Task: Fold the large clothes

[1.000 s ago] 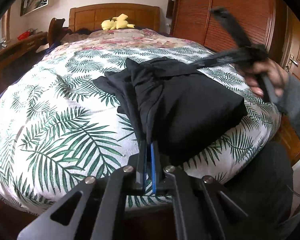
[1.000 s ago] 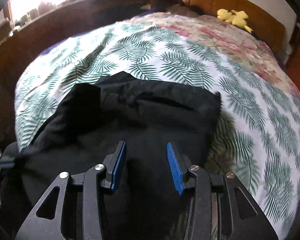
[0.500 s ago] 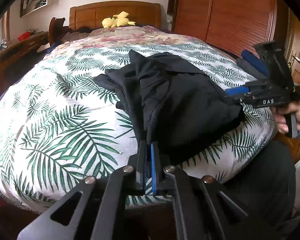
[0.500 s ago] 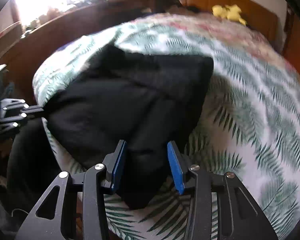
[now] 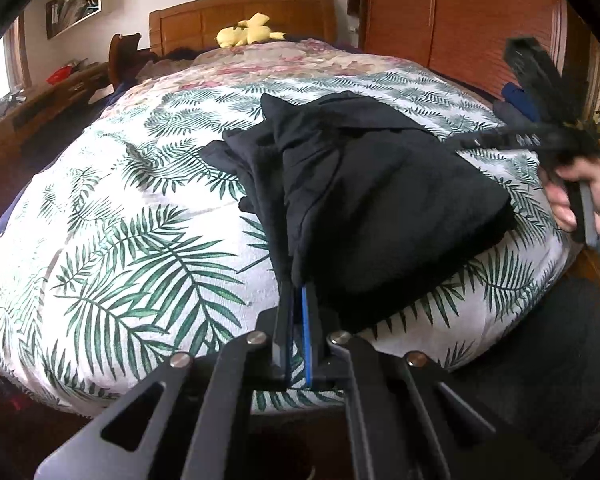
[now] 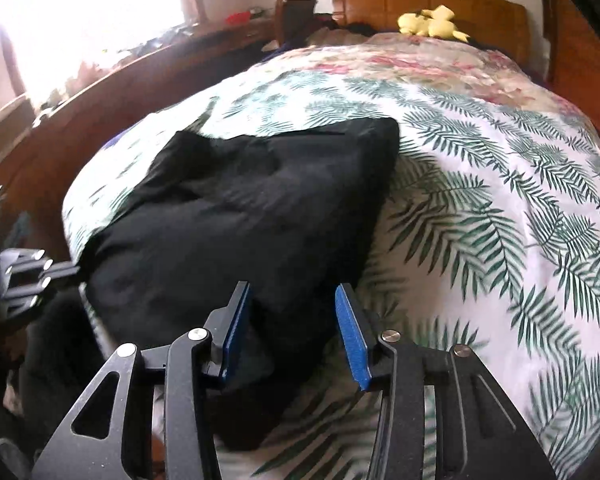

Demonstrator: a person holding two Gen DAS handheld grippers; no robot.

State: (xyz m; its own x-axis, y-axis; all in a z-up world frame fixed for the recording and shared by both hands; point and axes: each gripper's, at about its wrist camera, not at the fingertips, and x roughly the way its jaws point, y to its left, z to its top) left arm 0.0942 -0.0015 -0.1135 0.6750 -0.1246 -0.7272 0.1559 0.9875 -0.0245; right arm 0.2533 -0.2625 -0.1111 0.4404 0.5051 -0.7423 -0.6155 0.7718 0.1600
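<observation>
garment: black garment (image 5: 380, 208) lies folded in a thick bundle on the bed (image 5: 120, 240), down at the near end of it, close to the foot edge. in the right wrist view it fills the middle of the shot (image 6: 240, 220), a dark slab on the leafy cover.
left gripper: left gripper (image 5: 300, 320) has its fingers pressed tight together, and they are clamped on the near edge of the garment, a thin fold of black cloth running straight into the blue pads. from the right wrist view it shows at the far left (image 6: 24, 276), tip against the cloth's corner.
right gripper: right gripper (image 6: 296, 332) has its fingers partly apart, blue pads well clear of each other. the near corner of the garment sits in the gap, against the left pad; the right pad is off the cloth, so no grip. in the left wrist view it is blurred (image 5: 540, 136), out past the garment's right side.
hand: a hand (image 5: 580, 192) wraps the right gripper's handle, at the bed's right edge.
bed cover: white with green palm leaves near us, a floral one further up.
plush: yellow plush (image 5: 248, 32) sits up by the wooden headboard (image 5: 204, 16), well apart from the garment.
wardrobe: wooden wardrobe (image 5: 440, 20) stands to the right of the bed.
</observation>
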